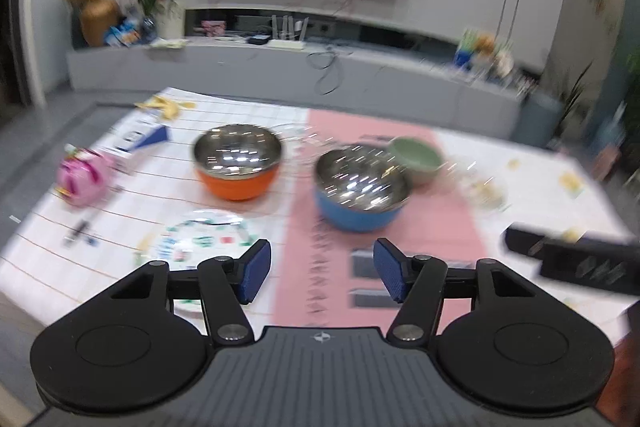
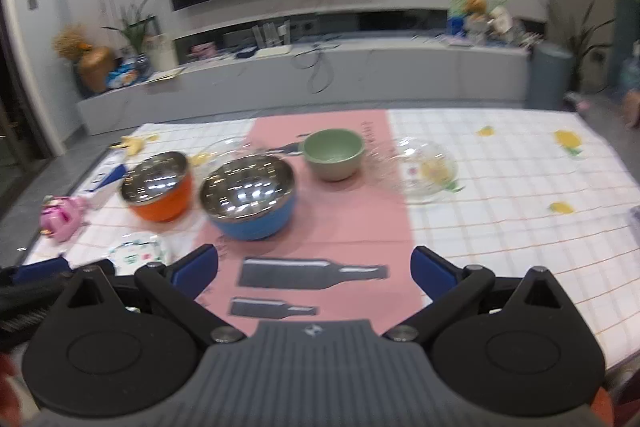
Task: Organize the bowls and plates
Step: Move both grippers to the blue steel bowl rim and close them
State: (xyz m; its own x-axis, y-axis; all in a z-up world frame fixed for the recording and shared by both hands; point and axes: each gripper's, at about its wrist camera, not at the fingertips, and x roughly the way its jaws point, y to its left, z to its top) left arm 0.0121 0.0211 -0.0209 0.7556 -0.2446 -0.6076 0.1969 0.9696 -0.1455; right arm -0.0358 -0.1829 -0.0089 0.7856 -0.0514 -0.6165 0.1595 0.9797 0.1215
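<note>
With both tools empty, the left tool [image 1: 320,269] and right tool [image 2: 314,273] spread apart, the closely packed blue bowl [image 2: 250,199] and orange bowl [image 2: 158,187] risked being knocked during a grab.

Motion-blurred clear glass plate [image 1: 298,141] behind the orange bowl [image 1: 237,163], rim barely traceable

Black tongs [image 1: 322,269], blue pads (ribbed grey housing)

Bare pink runner [image 2: 320,227] ahead, blue bowl [image 2: 250,201] and orange bowl [image 2: 160,187] crowding left, open checked cloth [image 2: 520,227] right
</note>
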